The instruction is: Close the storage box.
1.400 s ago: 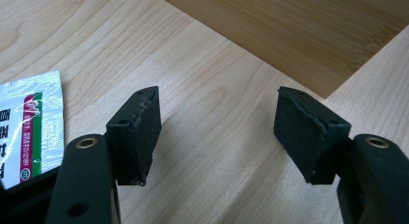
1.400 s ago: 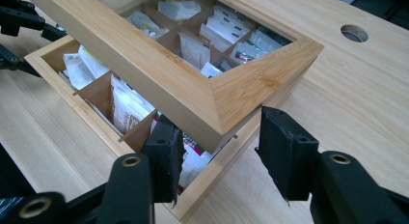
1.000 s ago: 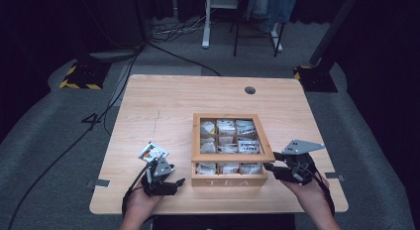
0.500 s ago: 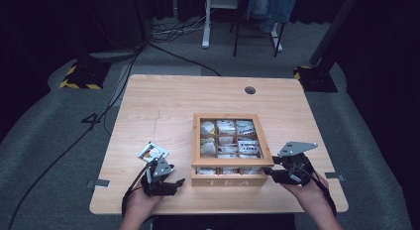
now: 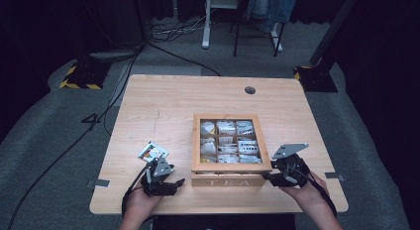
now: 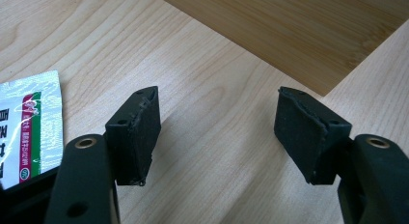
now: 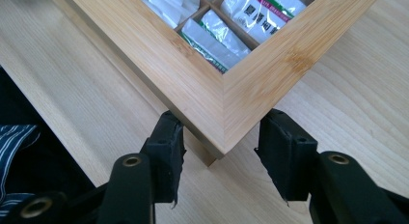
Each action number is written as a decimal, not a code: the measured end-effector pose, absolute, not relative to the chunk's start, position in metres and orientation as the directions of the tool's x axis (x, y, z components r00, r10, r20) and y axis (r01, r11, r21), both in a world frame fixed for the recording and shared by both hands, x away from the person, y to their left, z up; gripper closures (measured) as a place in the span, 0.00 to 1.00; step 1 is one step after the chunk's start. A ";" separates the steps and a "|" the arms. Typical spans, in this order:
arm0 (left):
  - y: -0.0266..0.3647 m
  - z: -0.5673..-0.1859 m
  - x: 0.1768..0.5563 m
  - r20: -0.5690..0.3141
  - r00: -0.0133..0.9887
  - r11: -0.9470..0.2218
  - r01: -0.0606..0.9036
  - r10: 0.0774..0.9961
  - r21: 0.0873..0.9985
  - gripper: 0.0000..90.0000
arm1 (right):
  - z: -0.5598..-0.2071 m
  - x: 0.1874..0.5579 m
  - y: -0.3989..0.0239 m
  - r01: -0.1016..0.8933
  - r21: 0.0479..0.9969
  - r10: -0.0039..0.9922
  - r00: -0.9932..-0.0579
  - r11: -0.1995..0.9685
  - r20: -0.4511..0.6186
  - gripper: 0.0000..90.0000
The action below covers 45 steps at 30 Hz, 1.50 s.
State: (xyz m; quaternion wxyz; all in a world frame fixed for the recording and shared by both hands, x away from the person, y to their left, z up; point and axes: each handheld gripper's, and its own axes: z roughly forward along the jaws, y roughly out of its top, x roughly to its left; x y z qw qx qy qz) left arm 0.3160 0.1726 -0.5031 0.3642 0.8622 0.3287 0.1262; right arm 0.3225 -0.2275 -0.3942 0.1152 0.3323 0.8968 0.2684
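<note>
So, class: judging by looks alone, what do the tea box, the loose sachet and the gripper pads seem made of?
Tea box: pale wood, perhaps bamboo, with fine straight grain and a smooth satin finish.
Sachet: glossy plastic or foil film; it crinkles and glints.
Pads: matt black rubber or foam, frayed at the edges.

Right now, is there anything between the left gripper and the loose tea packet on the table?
Nothing visible does. The tea packet lies flat on the bare table, just beyond the left gripper, whose jaws stand open and empty.
</note>
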 end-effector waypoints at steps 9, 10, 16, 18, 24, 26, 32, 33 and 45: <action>0.173 -0.503 0.316 -0.023 0.752 -0.518 0.475 0.659 0.711 0.38 | -0.399 0.325 -0.226 0.548 0.521 0.649 -0.761 0.654 -0.013 0.57; 0.173 -0.503 0.316 -0.022 0.752 -0.519 0.475 0.658 0.711 0.38 | -0.400 0.325 -0.226 0.551 0.516 0.648 -0.761 0.656 -0.011 0.57; 0.173 -0.503 0.316 -0.022 0.752 -0.519 0.475 0.659 0.711 0.38 | -0.403 0.327 -0.225 0.563 0.491 0.646 -0.763 0.665 -0.001 0.57; 0.173 -0.503 0.316 -0.022 0.752 -0.518 0.475 0.659 0.711 0.38 | -0.404 0.327 -0.225 0.564 0.483 0.644 -0.765 0.669 0.002 0.57; 0.173 -0.503 0.316 -0.022 0.754 -0.520 0.473 0.657 0.711 0.38 | -0.405 0.328 -0.225 0.570 0.473 0.643 -0.766 0.672 0.010 0.56; 0.173 -0.503 0.317 -0.022 0.753 -0.520 0.475 0.658 0.710 0.38 | -0.406 0.328 -0.225 0.573 0.467 0.643 -0.766 0.673 0.012 0.54; 0.173 -0.503 0.317 -0.022 0.753 -0.520 0.474 0.657 0.710 0.38 | -0.399 0.326 -0.226 0.565 0.464 0.635 -0.772 0.682 0.008 0.50; 0.173 -0.503 0.317 -0.022 0.754 -0.520 0.474 0.657 0.710 0.38 | -0.397 0.326 -0.227 0.561 0.469 0.633 -0.774 0.682 0.005 0.50; 0.173 -0.503 0.317 -0.020 0.755 -0.522 0.472 0.656 0.710 0.37 | -0.380 0.336 -0.273 0.485 0.693 0.686 -0.728 0.533 -0.019 0.46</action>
